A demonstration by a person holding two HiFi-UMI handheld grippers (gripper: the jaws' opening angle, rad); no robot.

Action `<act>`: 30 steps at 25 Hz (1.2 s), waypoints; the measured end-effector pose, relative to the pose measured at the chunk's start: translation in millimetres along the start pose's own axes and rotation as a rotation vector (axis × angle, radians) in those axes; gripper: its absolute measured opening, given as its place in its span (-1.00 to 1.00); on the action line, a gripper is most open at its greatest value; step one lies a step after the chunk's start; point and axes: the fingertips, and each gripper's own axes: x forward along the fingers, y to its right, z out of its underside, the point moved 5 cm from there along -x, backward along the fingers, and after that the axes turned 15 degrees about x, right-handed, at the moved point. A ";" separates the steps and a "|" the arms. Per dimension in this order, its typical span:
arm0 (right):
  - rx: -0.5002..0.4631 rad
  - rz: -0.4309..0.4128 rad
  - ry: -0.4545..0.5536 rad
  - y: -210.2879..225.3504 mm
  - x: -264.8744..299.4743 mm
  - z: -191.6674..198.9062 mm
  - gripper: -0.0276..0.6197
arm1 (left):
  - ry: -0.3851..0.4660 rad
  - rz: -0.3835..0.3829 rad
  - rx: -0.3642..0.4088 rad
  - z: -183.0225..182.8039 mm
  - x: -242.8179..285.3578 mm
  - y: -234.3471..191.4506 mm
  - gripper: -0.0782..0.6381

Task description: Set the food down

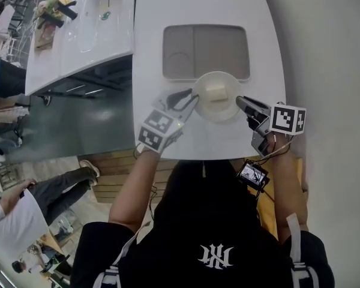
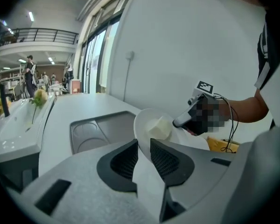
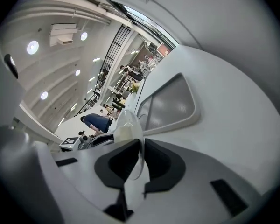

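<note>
A round white plate (image 1: 219, 115) carries a pale cube of food (image 1: 216, 92) near the white table's front edge, overlapping the near rim of a grey recessed panel (image 1: 206, 51). My left gripper (image 1: 194, 96) is shut on the plate's left rim and my right gripper (image 1: 239, 101) on its right rim. In the left gripper view the plate (image 2: 144, 125) runs between the jaws of the left gripper (image 2: 144, 146), with the food (image 2: 158, 127) and the right gripper (image 2: 191, 115) beyond. The right gripper (image 3: 141, 157) pinches the plate's edge (image 3: 128, 125). I cannot tell whether the plate touches the table.
A second white counter (image 1: 78, 29) with a basin and flowers (image 1: 51, 8) stands to the left, across a gap of dark floor. People stand at the far left. The table's front edge (image 1: 198, 158) is close to the person's body.
</note>
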 end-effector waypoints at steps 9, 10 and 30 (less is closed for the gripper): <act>-0.015 -0.043 0.087 -3.7 14.8 -81.9 -0.82 | 0.189 -0.073 0.097 -55.6 42.0 -64.3 -0.58; -0.014 -0.049 0.095 -4.0 15.9 -88.7 -0.82 | 0.205 -0.083 0.119 -60.8 45.7 -69.4 -0.58; -0.103 0.199 0.009 45.9 79.1 -150.5 -0.82 | 0.035 -0.099 0.192 -12.6 139.8 -130.3 -0.57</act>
